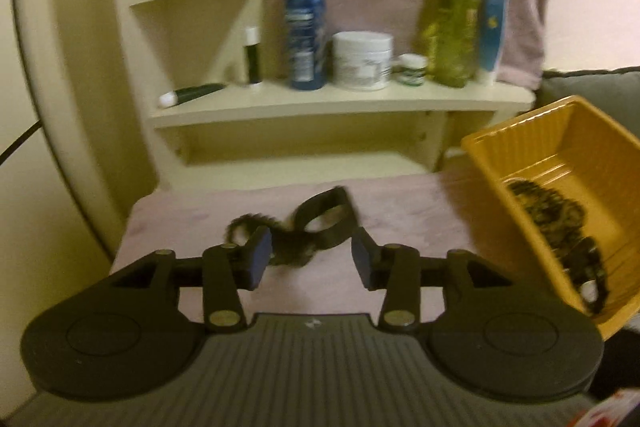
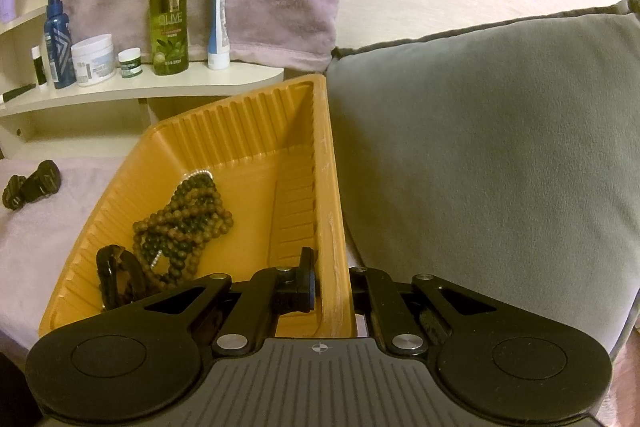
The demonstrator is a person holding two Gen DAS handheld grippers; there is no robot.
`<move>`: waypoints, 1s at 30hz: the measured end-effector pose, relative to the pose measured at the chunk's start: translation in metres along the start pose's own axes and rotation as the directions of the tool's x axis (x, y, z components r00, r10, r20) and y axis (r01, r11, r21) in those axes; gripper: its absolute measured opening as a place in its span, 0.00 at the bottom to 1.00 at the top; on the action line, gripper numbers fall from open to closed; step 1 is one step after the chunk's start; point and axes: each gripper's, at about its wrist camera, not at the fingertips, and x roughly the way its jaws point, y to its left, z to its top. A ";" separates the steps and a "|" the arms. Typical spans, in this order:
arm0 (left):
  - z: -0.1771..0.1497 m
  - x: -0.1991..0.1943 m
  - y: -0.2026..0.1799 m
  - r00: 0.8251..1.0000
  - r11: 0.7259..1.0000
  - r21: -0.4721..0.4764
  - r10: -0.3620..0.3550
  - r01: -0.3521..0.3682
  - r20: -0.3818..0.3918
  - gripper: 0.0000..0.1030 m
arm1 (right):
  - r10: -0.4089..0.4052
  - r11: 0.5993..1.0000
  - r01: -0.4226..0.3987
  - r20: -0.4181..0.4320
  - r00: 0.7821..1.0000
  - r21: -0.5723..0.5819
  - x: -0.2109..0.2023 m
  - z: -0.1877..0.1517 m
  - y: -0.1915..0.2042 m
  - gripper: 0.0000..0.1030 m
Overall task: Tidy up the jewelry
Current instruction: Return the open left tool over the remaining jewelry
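Done so far: the orange tray (image 2: 248, 131) already holds a heap of brown and green bead strings (image 2: 188, 215) and a dark strap-like piece (image 2: 116, 279) at lower left of the right wrist view.
Left to do: a dark band (image 1: 324, 219) with a fuzzy dark piece against it lies on the pink cloth (image 1: 400, 211), centre of the left wrist view, outside the tray; I judge the sorting partly finished.
Left gripper (image 1: 310, 259): jaws partly apart, nothing between the pads; the band sits just beyond them.
Right gripper (image 2: 330, 287): jaws pinched on the tray's right wall, low centre of its own view.
Left wrist view only: the open jaws lined up with the loose band; motion blur hides fine detail.
Right wrist view only: the grip on the tray wall, single beads, the grey cushion (image 2: 500, 147) at right.
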 end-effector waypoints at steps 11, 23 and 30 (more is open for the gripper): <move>-0.011 0.015 0.001 0.997 0.997 0.004 0.077 -0.077 0.001 0.63 | -0.006 1.000 0.006 -0.006 1.000 -0.014 0.001 0.000 0.001 0.06; -0.005 0.040 -0.008 0.998 0.997 -0.037 0.063 -0.064 -0.025 0.66 | -0.005 1.000 0.005 -0.009 1.000 -0.013 0.001 0.001 0.000 0.06; -0.004 0.057 -0.008 0.996 0.995 -0.048 0.081 -0.083 -0.035 0.66 | -0.005 1.000 0.005 -0.010 1.000 -0.012 0.002 0.001 0.000 0.06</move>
